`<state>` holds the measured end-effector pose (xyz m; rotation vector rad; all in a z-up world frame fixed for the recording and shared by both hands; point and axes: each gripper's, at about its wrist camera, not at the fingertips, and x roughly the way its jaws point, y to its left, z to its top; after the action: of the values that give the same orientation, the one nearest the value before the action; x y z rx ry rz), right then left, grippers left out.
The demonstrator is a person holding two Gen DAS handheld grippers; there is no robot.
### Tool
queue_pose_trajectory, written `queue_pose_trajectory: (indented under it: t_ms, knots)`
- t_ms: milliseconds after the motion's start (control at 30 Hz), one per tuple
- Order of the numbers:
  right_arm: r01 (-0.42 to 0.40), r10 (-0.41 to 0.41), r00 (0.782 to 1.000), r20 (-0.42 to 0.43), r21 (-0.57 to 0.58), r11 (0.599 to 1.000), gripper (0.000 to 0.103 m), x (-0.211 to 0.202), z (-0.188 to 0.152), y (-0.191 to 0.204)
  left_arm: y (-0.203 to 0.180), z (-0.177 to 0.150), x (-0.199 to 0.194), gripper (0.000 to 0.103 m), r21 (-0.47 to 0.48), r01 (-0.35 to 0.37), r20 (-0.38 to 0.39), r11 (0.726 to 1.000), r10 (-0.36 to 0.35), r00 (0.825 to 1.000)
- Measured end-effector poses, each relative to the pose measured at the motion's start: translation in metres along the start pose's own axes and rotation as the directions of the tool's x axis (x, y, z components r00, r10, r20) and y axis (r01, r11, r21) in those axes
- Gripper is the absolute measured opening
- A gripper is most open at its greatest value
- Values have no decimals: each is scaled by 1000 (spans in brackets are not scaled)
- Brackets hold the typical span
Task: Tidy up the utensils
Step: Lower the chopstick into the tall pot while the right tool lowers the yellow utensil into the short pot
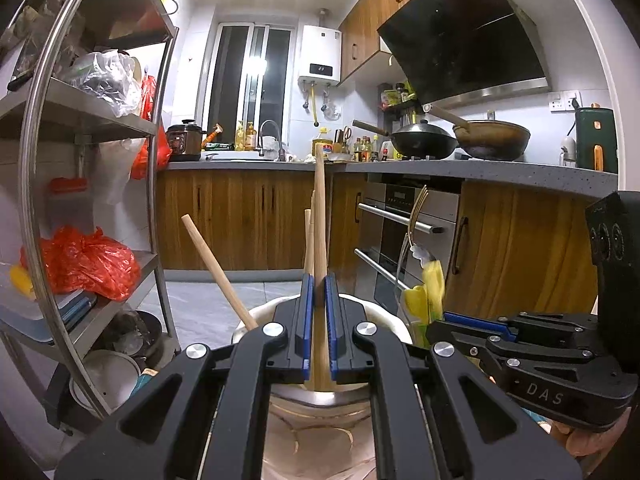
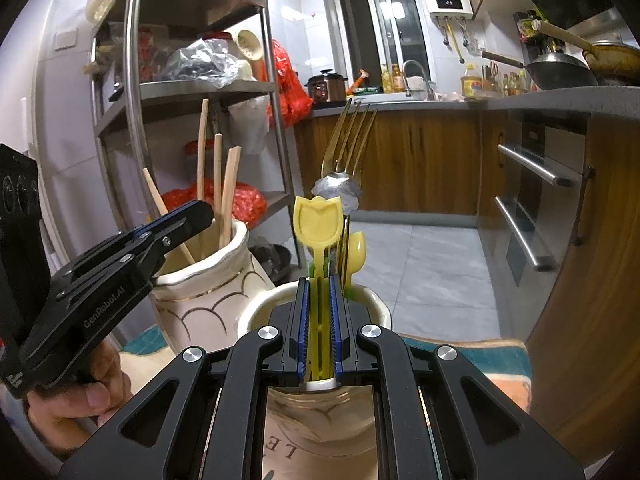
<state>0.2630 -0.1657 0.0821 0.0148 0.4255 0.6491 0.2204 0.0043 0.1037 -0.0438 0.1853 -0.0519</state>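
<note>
Steel shelf rack (image 2: pixel 192 92): far left, loaded with plastic bags and containers.
Left tool (image 1: pixel 319 320): clenched on a wooden chopstick (image 1: pixel 320 216); the blue pads (image 1: pixel 307 320) press the stick from both sides, and it stands almost upright above the cream vase.
Hand (image 2: pixel 80 408): a person's hand holds the left tool's body at the lower left of the right wrist view.
Cream vase (image 2: pixel 208 284): scalloped rim and gold arc lines, standing on the surface; more chopsticks (image 2: pixel 218 184) stand in it, one leaning far to the left.
White jar (image 2: pixel 372 308): just beside the vase on its right, with letters on its front.
Right tool (image 2: pixel 319 320): clenched on the stem of a yellow tulip-shaped utensil (image 2: pixel 318 224), which rises straight out of the white jar.
Other utensils in the jar: a gold fork (image 2: pixel 352 140) with tines up, a silver spoon (image 2: pixel 338 190) and a smaller yellow utensil (image 2: pixel 356 252) just behind the held one.
Patterned cloth (image 2: pixel 472 356): lies on the surface under both containers.
Oven (image 2: pixel 532 208): built in at right, under a counter with two woks (image 1: pixel 460 140).
</note>
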Motion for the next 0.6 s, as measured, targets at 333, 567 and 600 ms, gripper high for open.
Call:
queue_pose_trajectory:
  t_ms: [333,567,600]
  knots:
    - [-3,3,1000,0,-3,1000,11,-1,0,1,0,0,-2,30,1,-3,9,1000,3,1000]
    - [-24,24,998,52,-4,1000,11,-17,4,7,-1,3,-18,34,12,-8,50,1000,8,999]
    - [-23,23,998,62,-5,1000,12,-20,4,7,0,3,-21,34,12,-8,52,1000,7,999]
